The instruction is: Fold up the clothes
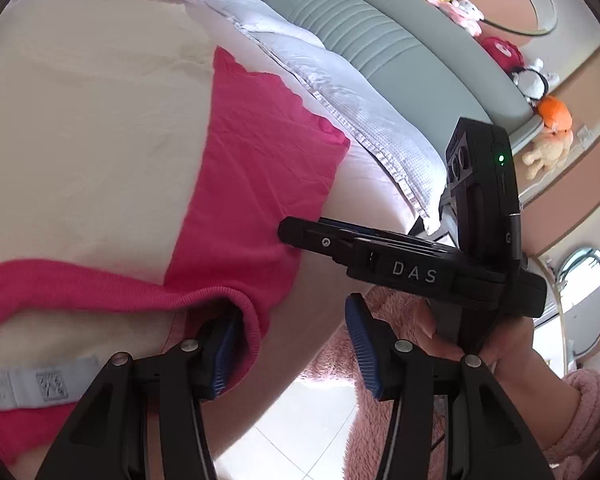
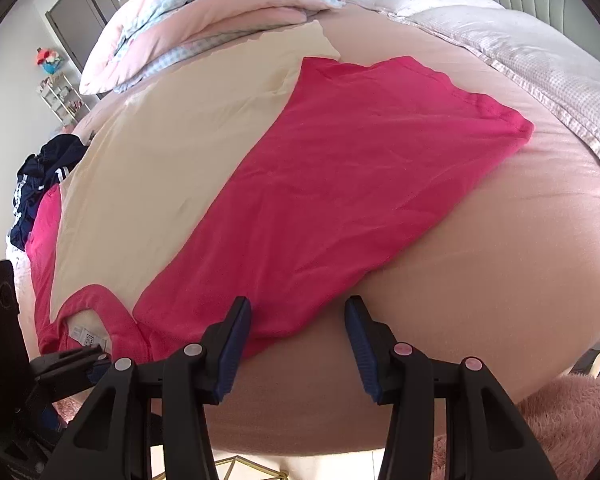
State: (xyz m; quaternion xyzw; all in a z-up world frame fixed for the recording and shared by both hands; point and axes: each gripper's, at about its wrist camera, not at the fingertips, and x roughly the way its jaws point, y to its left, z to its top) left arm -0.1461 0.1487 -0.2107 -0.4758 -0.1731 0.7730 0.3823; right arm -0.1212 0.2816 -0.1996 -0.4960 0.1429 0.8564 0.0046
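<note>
A pink shirt with a cream front (image 2: 340,168) lies flat on the bed, one side folded over the cream panel (image 2: 148,176). Its collar with a white label (image 2: 88,336) is at the near edge. My right gripper (image 2: 296,340) is open at the bed's edge, its left finger at the pink hem. My left gripper (image 1: 292,344) is open, its left finger under the pink collar rim (image 1: 236,300). In the left wrist view the right gripper (image 1: 300,236) lies at the shirt's (image 1: 252,184) edge.
A pink bed sheet (image 2: 520,280) covers the mattress. Folded quilts and pillows (image 2: 228,20) are at the back, a white quilt (image 2: 540,68) at the right. Dark clothes (image 2: 40,184) lie at the left. Plush toys (image 1: 500,52) line the headboard. A pink rug (image 2: 572,420) is below.
</note>
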